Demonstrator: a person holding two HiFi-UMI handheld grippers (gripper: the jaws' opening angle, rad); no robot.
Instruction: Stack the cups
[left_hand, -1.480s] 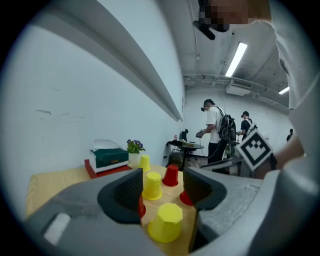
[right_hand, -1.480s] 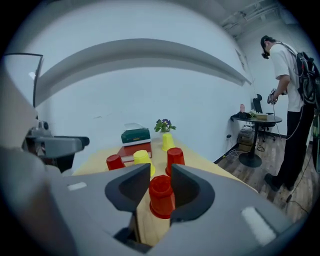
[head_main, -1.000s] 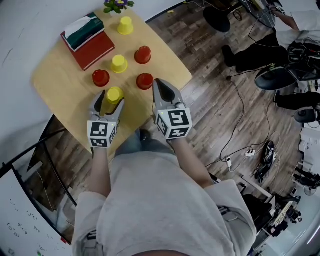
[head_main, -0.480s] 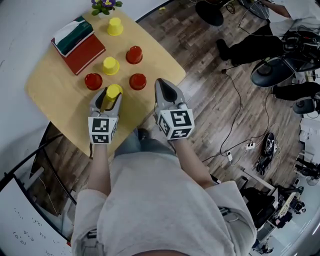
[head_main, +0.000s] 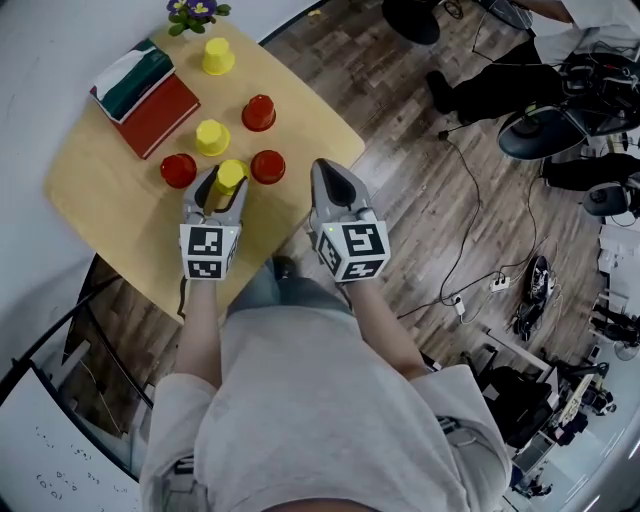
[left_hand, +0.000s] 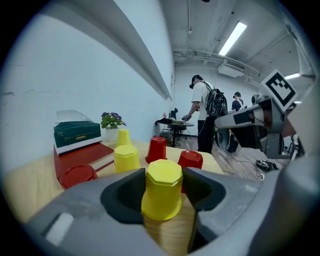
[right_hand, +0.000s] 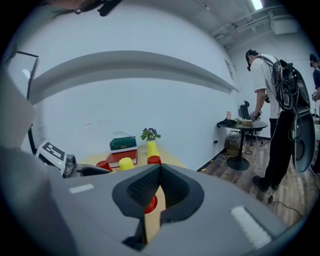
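The left gripper (head_main: 224, 188), whose jaws have just been closing, pinches the near yellow cup (left_hand: 162, 187), with a pad against each flank. Whether the cup has left the table (head_main: 95, 205) cannot be told. At its 3 o'clock, the right gripper (head_main: 327, 176) hovers with jaws pressed together and nothing between them.

Around the gripped cup in the head view, the right red cup (head_main: 267, 166) sits just beside it at 3 o'clock and the left red cup (head_main: 178, 170) is near at 9. The middle yellow cup (head_main: 211, 135) stands at 11 o'clock and the far red cup (head_main: 258, 112) at 1. The far yellow cup (head_main: 217, 55) is well apart at 12, by the potted flowers (head_main: 195, 10). A green box (head_main: 130, 80) lies on a red book (head_main: 155, 112) at 10 o'clock.

By the look of it, the stacking has barely begun — all six cups stand singly, none nested in or on another. The first pick appears secured, and every placement remains to be done.
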